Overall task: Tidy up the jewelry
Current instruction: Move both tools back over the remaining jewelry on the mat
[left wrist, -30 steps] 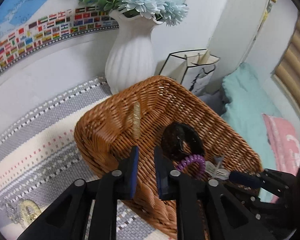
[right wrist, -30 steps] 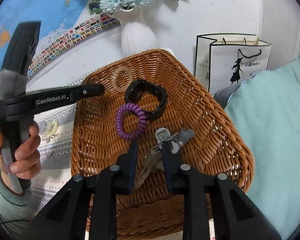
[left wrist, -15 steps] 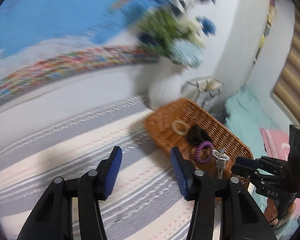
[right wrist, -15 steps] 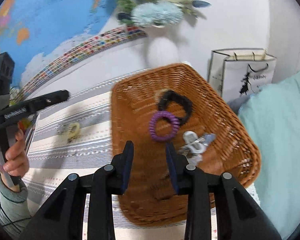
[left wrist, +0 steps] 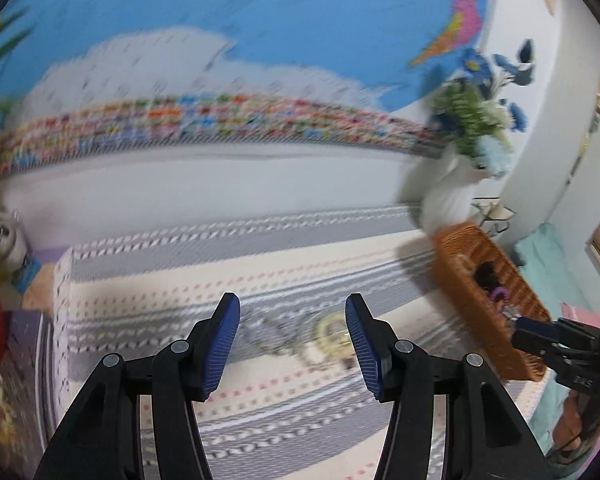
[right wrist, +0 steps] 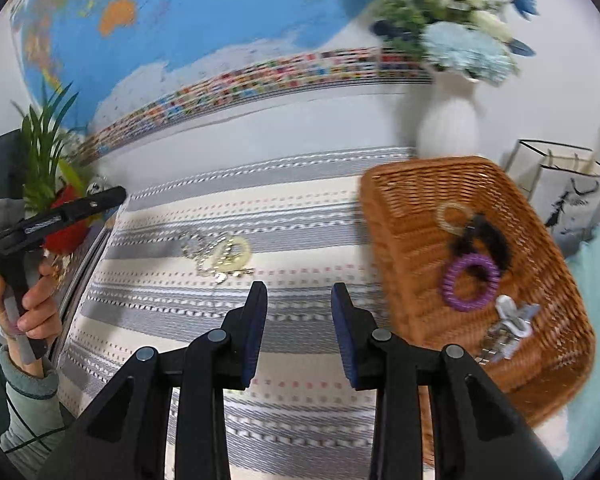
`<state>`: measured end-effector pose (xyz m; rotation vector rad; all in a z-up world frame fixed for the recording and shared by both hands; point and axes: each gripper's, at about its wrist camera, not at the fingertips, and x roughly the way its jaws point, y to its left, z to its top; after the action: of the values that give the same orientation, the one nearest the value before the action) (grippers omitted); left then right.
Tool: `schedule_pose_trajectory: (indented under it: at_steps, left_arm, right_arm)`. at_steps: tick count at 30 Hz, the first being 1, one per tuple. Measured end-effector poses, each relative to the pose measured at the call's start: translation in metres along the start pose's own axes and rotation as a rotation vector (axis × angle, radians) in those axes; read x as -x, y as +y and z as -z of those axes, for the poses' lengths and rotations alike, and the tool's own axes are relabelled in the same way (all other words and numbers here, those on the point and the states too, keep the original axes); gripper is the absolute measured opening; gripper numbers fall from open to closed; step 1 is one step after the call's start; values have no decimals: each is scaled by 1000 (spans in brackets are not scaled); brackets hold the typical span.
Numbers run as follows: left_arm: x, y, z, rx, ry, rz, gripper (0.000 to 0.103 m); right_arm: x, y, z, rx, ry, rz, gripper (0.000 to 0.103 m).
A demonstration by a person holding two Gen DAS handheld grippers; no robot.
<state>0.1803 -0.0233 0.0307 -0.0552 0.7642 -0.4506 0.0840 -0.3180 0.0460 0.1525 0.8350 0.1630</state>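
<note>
A pale yellow ring with a silvery chain [left wrist: 332, 334] lies on the striped cloth, just beyond my left gripper [left wrist: 292, 308], which stands open with nothing between its blue pads. In the right wrist view the same ring and chain [right wrist: 228, 254] lie ahead and to the left of my right gripper [right wrist: 299, 300], also open and holding nothing. The wicker basket [right wrist: 400, 216] sits to the right. It holds a purple spiral hair tie [right wrist: 470, 282], a black scrunchie [right wrist: 484, 236], a clear ring [right wrist: 454, 218] and silver clips [right wrist: 508, 320].
A white vase of flowers [right wrist: 448, 124] and a paper bag [right wrist: 560, 184] stand behind the basket. A green plant [right wrist: 48, 152] and a small panda figure [left wrist: 4, 236] are at the cloth's left end. Teal bedding [left wrist: 548, 256] lies to the right.
Both grippers swung left, away from the basket and over the striped cloth. The left jaws went from nearly shut to wide apart; the right jaws widened slightly.
</note>
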Motion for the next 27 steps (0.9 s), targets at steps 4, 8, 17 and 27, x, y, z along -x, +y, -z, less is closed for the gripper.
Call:
schedule_pose_trajectory:
  at_steps: [4,8,17,27]
  left_arm:
    - [-25,29,7,61,44,-24,56]
    - [-49,45,12,118,85,-28,56]
    - [-99,46,25,150,211,-50,56]
    - [-122,33,33,113,230,-81,41]
  right_arm:
    - [-19,18,-5,25,31,-11,36]
    - [-35,30,-8,44,54,-15,36]
    - [-77,45,-15,55,80,-42,36]
    - [-129,39,-19,35,104,-79,36]
